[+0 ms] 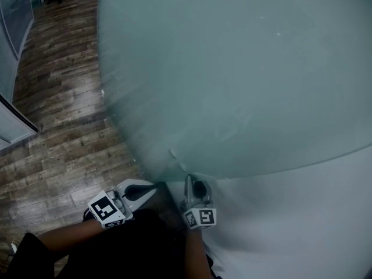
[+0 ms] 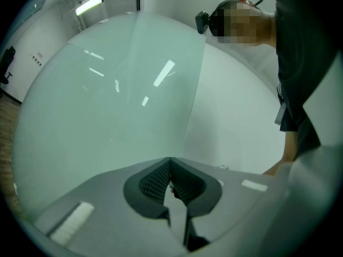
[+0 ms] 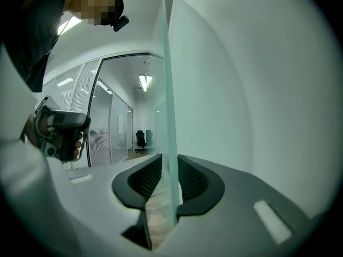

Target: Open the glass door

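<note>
The frosted glass door [image 1: 232,68] fills most of the head view, and its free vertical edge runs down toward my hands. My right gripper [image 1: 190,183] points level at that edge. In the right gripper view the door's edge [image 3: 167,90] stands upright between the jaws of my right gripper [image 3: 169,167], and both ribbed pads lie against it. My left gripper [image 1: 148,188] hangs just left of it, off the glass, with its jaws shut on nothing. In the left gripper view the left gripper [image 2: 170,171] faces the door's frosted face [image 2: 107,100].
Dark wooden floor [image 1: 58,97] lies to the left of the door. A white wall [image 1: 302,214] stands at the right. Glass partitions [image 1: 14,16] line the far left. Past the door, a corridor holds an office chair [image 3: 140,141].
</note>
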{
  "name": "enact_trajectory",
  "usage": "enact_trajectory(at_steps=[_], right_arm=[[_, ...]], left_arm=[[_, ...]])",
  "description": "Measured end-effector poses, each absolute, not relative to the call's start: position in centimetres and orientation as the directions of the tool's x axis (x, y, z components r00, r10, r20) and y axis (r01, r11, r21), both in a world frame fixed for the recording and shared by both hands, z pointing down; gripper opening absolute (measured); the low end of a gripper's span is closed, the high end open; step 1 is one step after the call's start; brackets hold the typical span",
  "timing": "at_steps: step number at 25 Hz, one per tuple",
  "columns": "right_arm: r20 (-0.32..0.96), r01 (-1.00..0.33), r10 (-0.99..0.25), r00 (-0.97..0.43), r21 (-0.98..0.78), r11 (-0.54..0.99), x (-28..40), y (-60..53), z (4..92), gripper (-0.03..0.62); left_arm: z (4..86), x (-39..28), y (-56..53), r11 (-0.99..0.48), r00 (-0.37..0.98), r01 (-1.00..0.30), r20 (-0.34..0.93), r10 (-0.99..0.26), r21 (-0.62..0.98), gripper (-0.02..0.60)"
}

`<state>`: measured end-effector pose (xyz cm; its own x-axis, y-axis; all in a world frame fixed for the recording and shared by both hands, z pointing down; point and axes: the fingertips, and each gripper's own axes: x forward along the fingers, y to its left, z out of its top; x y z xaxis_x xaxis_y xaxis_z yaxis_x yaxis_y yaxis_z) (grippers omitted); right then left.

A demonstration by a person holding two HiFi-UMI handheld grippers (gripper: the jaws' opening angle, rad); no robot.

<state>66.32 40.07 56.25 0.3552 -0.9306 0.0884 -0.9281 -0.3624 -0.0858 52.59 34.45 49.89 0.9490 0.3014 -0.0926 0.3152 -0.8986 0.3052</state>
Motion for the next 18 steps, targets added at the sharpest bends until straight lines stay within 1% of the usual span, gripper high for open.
enact_trajectory(at_steps=[3,6,8,10,11,13,14,15,16,18], right_arm=[[0.107,-0.930,-0.931,0.350,-0.080,-0.358,66.2,39.8,56.4,0.092],[0.134,-0.927,-0.918,0.373,0.005,-0.375,65.8,40.1,56.2,0.091],[0.148,-0.918,-0.906,0.396,0.050,-0.393,65.4,40.1,55.7,0.092],[0.150,-0.918,-0.906,0.397,0.041,-0.395,64.7,40.5,55.6,0.092],[0.149,-0.919,-0.907,0.394,0.033,-0.394,64.4,40.9,55.8,0.098],[0.152,-0.914,-0.902,0.404,0.043,-0.402,63.7,41.8,55.7,0.099],[0.149,-0.909,-0.897,0.417,0.057,-0.413,63.3,42.1,55.2,0.089],[0.140,-0.903,-0.892,0.430,0.070,-0.424,62.7,42.3,54.5,0.032],[0.130,-0.900,-0.890,0.436,0.081,-0.429,62.0,42.5,53.7,0.003],[0.110,-0.899,-0.893,0.437,0.076,-0.431,60.4,43.0,52.4,0.002]], left_arm=[[49.5,52.4,34.8,-0.896,0.942,0.336,-0.108,0.318,0.290,0.000],[48.7,52.0,35.3,-0.898,0.941,0.338,-0.116,0.318,0.282,0.000],[48.5,51.7,35.1,-0.896,0.947,0.322,-0.122,0.299,0.306,0.000],[48.5,51.4,34.7,-0.892,0.956,0.292,-0.122,0.266,0.344,0.000],[48.4,51.3,34.7,-0.898,0.959,0.283,-0.118,0.258,0.337,0.000],[48.0,51.2,35.3,-0.920,0.958,0.286,-0.109,0.266,0.268,0.000],[47.6,51.2,35.7,-0.926,0.955,0.293,-0.110,0.274,0.237,0.000],[47.4,51.1,36.0,-0.927,0.953,0.300,-0.113,0.281,0.224,0.000],[47.3,51.0,36.3,-0.925,0.952,0.304,-0.113,0.285,0.227,0.000],[47.5,50.6,36.4,-0.920,0.953,0.301,-0.112,0.281,0.253,0.000]])
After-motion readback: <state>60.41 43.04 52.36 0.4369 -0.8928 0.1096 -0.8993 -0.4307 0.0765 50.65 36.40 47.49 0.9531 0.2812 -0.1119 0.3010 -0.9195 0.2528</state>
